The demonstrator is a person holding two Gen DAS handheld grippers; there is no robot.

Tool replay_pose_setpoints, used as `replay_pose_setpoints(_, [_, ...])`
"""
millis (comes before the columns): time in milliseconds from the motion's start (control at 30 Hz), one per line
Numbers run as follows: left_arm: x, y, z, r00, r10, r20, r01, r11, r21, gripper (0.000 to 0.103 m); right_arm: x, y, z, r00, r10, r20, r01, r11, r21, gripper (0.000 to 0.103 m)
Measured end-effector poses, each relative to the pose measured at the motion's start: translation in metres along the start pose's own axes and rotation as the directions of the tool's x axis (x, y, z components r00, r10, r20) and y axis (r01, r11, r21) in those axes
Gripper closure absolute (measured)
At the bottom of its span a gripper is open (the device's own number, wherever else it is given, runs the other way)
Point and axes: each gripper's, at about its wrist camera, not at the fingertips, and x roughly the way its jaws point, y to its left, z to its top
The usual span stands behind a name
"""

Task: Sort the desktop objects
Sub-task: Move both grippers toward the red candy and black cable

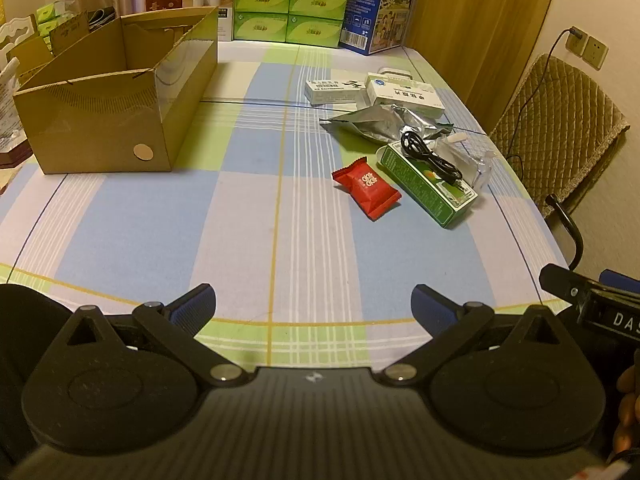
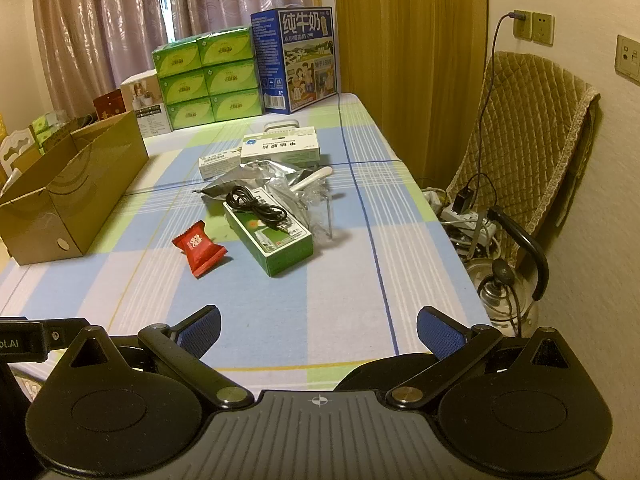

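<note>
A red snack packet (image 1: 367, 188) (image 2: 199, 253) lies mid-table. Right of it a green box (image 1: 430, 185) (image 2: 269, 239) carries a coiled black cable (image 1: 430, 156) (image 2: 256, 207). Behind lie a silver foil pouch (image 1: 370, 124) (image 2: 256, 174), clear plastic wrap (image 2: 316, 204) and two white medicine boxes (image 1: 404, 94) (image 2: 280, 148). An open cardboard box (image 1: 108, 120) (image 2: 64, 200) stands at the left. My left gripper (image 1: 314, 306) and right gripper (image 2: 319, 330) are both open and empty, above the near table edge.
Stacked green tissue boxes (image 1: 290, 4) (image 2: 208, 76) and a blue milk carton (image 1: 380, 4) (image 2: 298, 60) stand at the far edge. A padded chair (image 1: 556, 128) (image 2: 528, 152) and a power strip with cables (image 2: 468, 216) are off the table's right side.
</note>
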Motion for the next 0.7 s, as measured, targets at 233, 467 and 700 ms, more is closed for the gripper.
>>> replay_pose_setpoints(233, [0.002,0.001,0.003,1.000,-0.009,-0.005,0.009,1.000,0.008,0.001,0.002,-0.002,0.000,1.000,0.013,-0.013,-0.013,1.000,0.010,0.002])
replay_pose_setpoints(467, [0.008,0.004,0.011,1.000,-0.019,-0.020,0.019,1.000,0.012,0.001,0.003,-0.009,0.013,0.998,0.048,-0.035,-0.046,0.998,0.039,0.002])
replay_pose_setpoints(700, [0.021,0.002,0.028,0.998,-0.050,-0.025,0.051,0.998,0.032,0.001,0.013,-0.005,0.037,0.998,0.058,-0.025,-0.060,0.994,-0.086,0.002])
